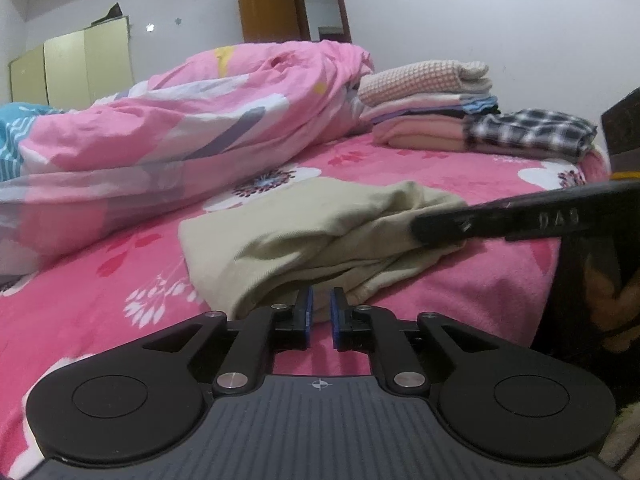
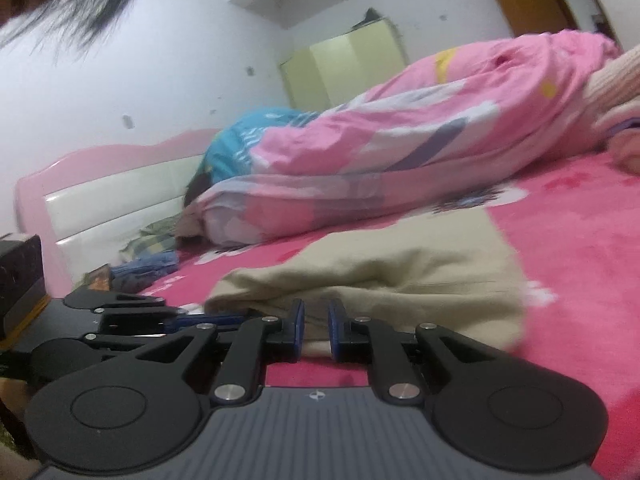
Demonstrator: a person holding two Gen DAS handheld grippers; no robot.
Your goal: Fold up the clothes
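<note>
Two hand-held grippers: right (image 2: 316, 318) pinches beige garment (image 2: 400, 276), left (image 1: 320, 308) empty.

The beige garment (image 2: 372, 276) is smeared by blur in the right wrist view, its near edge hidden behind the right gripper (image 2: 316, 320), so contact cannot be told, while the folded pile (image 2: 616, 92) is cut off by the right edge.

I am working in a home bedroom. A bed with a pink flowered sheet (image 1: 460, 168) and a pink and white headboard (image 2: 120, 184) fills the room, with a rumpled pink quilt (image 1: 192, 120) and folded clothes (image 1: 432, 108) on it. Behind stand a pale green wardrobe (image 1: 84, 68) and an open wooden door (image 1: 266, 8).
</note>
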